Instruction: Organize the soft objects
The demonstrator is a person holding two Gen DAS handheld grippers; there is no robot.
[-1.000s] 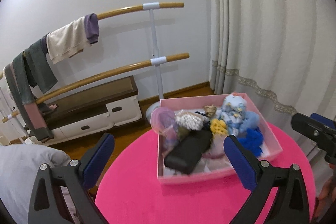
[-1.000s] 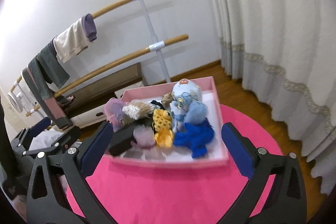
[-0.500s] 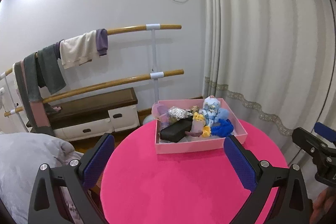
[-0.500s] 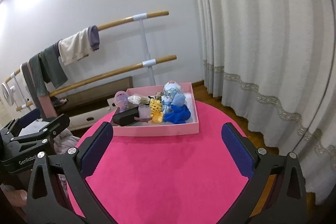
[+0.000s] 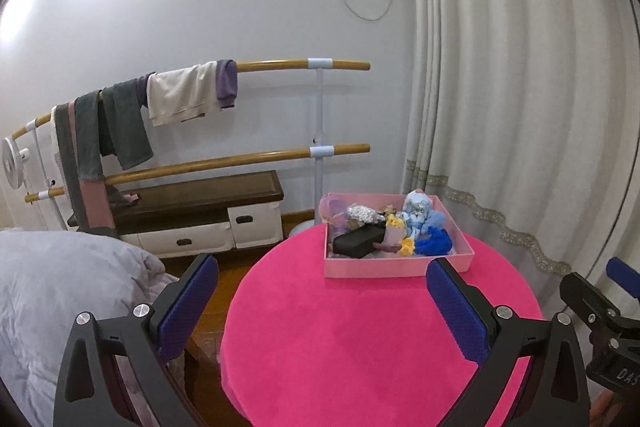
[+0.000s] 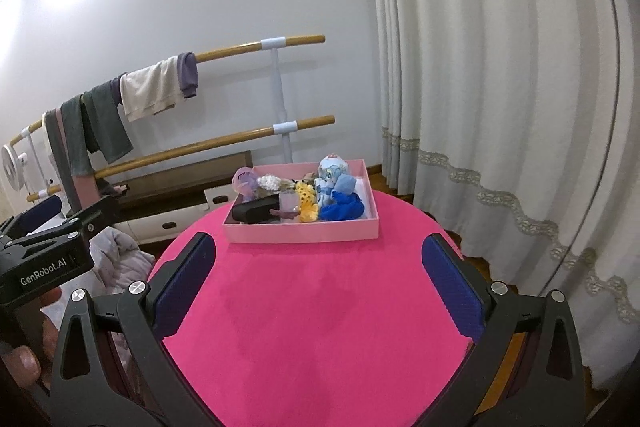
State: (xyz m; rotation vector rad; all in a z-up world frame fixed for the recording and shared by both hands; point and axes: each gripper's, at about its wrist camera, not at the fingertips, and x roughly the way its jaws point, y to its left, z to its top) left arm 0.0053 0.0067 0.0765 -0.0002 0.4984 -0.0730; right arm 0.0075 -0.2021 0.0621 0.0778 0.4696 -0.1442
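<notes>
A pink box (image 5: 396, 267) (image 6: 300, 233) stands at the far side of a round pink table (image 5: 352, 339) (image 6: 320, 307). It holds several soft things: a blue plush doll (image 5: 418, 209) (image 6: 332, 173), a blue cloth (image 5: 434, 243) (image 6: 342, 209), a yellow toy (image 6: 306, 205), a black pouch (image 5: 358, 241) (image 6: 258, 209). My left gripper (image 5: 322, 301) is open and empty, well short of the box. My right gripper (image 6: 316, 275) is open and empty, also short of the box.
A double wooden rail (image 5: 280, 155) with hung clothes (image 5: 184, 101) stands at the wall, over a low cabinet (image 5: 192, 215). Curtains (image 5: 520, 107) hang on the right. Grey bedding (image 5: 60, 291) lies at the left. The other gripper shows at each view's edge (image 5: 600, 311) (image 6: 52, 247).
Both grippers have pulled back and risen away from the box, which now looks much smaller and farther. Both stay open and empty.
</notes>
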